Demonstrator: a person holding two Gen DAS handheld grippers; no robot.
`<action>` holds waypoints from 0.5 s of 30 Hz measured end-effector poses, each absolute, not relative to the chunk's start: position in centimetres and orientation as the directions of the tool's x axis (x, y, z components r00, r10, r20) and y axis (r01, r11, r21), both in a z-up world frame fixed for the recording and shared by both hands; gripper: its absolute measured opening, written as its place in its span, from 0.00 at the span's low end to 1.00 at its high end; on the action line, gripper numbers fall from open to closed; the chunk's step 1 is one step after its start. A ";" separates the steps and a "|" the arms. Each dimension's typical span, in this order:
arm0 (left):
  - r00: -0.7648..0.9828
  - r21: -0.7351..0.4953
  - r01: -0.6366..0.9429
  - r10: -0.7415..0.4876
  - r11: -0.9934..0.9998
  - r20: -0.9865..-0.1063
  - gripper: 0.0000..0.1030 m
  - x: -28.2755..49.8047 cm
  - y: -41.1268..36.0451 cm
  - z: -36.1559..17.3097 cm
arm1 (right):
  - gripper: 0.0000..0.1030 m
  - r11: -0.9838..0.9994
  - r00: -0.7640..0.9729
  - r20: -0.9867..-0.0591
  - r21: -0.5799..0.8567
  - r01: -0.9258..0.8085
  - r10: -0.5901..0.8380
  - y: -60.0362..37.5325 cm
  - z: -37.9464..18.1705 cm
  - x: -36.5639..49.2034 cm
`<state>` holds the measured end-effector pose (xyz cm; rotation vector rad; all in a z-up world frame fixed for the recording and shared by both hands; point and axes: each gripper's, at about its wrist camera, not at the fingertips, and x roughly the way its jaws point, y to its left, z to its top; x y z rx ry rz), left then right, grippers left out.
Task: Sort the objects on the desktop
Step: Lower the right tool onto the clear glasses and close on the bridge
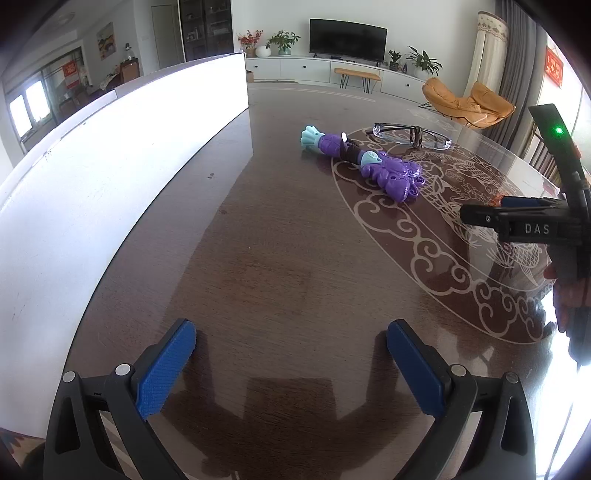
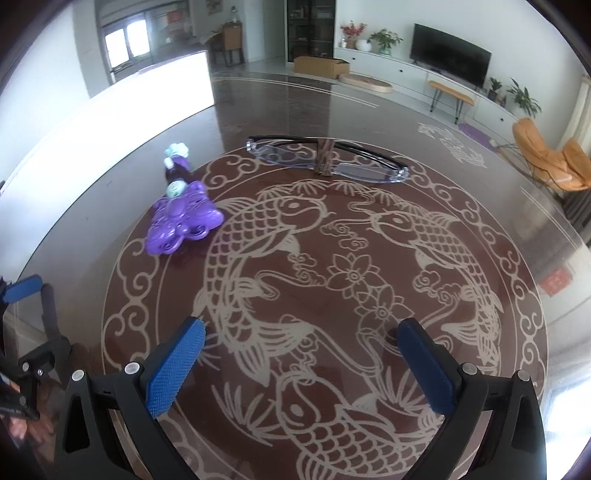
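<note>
Purple/teal toy (image 2: 181,218); brown table (image 2: 369,236) w/ pale koi pattern; blue fingers (image 2: 177,369); white box (image 1: 92,192).

A living room in daylight. On the far white wall a dark TV (image 1: 348,40) stands over a long white cabinet (image 1: 306,69) with potted plants (image 1: 283,41) and red flowers (image 1: 250,38). A small wooden bench (image 1: 357,75) sits before the cabinet, and an orange lounge chair (image 1: 467,101) near pale and grey curtains (image 1: 491,48). A cardboard box (image 2: 320,65) lies on the glossy floor. Bright windows (image 2: 125,40) show at the left, beside a dark glass-door shelf (image 2: 311,31).
</note>
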<state>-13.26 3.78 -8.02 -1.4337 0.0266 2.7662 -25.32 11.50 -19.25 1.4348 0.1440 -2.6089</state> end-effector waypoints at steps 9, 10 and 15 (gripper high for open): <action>-0.577 0.003 -0.029 0.014 -1.000 -0.817 1.00 -13.2 3.7 -8.0 | 1.00 -1.000 -0.561 -0.827 -0.007 -0.006 0.009 10.6 -19.2 -32.1; -0.577 0.003 -0.028 0.014 -1.000 -0.817 1.00 -13.2 3.7 -8.1 | 1.00 -0.999 -0.559 -0.829 -0.008 0.049 -0.020 9.4 -19.1 -31.8; -0.577 0.003 -0.029 0.014 -1.000 -0.817 1.00 -13.2 3.7 -8.1 | 1.00 -0.940 -0.527 -0.833 -0.026 0.341 -0.168 4.4 -19.2 -28.0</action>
